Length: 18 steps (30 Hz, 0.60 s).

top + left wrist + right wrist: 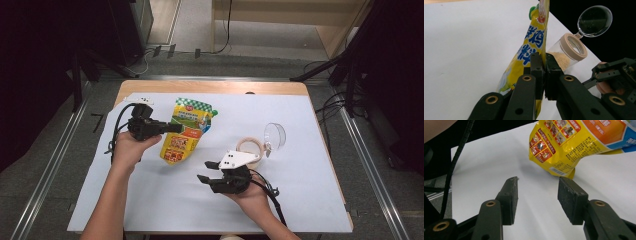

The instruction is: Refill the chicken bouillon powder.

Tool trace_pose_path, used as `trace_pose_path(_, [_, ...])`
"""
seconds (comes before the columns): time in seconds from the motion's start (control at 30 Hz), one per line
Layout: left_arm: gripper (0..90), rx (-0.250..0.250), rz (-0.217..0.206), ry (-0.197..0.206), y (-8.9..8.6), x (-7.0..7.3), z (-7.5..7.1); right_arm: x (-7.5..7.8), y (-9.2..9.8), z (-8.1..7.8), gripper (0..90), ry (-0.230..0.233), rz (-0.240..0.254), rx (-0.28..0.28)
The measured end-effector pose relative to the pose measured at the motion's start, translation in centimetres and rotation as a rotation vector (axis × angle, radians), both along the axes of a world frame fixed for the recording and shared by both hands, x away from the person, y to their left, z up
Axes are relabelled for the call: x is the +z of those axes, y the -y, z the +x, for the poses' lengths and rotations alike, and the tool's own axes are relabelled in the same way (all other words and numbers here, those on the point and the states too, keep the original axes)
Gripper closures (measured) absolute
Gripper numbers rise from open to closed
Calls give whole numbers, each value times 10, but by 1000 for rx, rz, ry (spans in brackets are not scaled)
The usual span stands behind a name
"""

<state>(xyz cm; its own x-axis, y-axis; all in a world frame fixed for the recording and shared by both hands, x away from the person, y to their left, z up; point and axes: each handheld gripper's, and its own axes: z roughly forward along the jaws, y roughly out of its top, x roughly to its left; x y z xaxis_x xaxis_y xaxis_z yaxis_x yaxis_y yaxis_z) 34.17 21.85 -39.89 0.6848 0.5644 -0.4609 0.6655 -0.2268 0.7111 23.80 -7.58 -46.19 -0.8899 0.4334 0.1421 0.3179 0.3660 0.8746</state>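
A yellow seasoning pouch (186, 131) with a green-checked top lies slanted on the white sheet. My left gripper (172, 128) is shut on the pouch's edge, and in the left gripper view the pouch (529, 47) stands pinched between the two black pads. My right gripper (206, 171) is open near the table's front, its jaws pointing left toward the pouch's lower end (574, 147), with nothing between them. A clear jar (252, 148) with a beige rim lies on its side at the right. Its hinged clear lid (274, 135) is flipped open, and beige powder sits inside the jar (564, 56).
The white sheet (150, 200) covers most of the wooden table (210, 87). Black cables trail from both grippers. Metal rails run along the floor at both sides, and dark stands sit at the far corners.
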Motion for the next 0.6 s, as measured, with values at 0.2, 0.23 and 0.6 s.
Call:
trace_pose_path(0.2, [878,14,-11,2,-11,-3,-13,1,-2,0,521,3,1,8])
trace_pose_path(0.23, [876,17,-14,2,-13,-4,-16,1,-2,0,521,3,-1,8])
trace_pose_path(0.6, [819,27,-5,45,-29,-7,-38,1,-2,1,522,-2,-1,11])
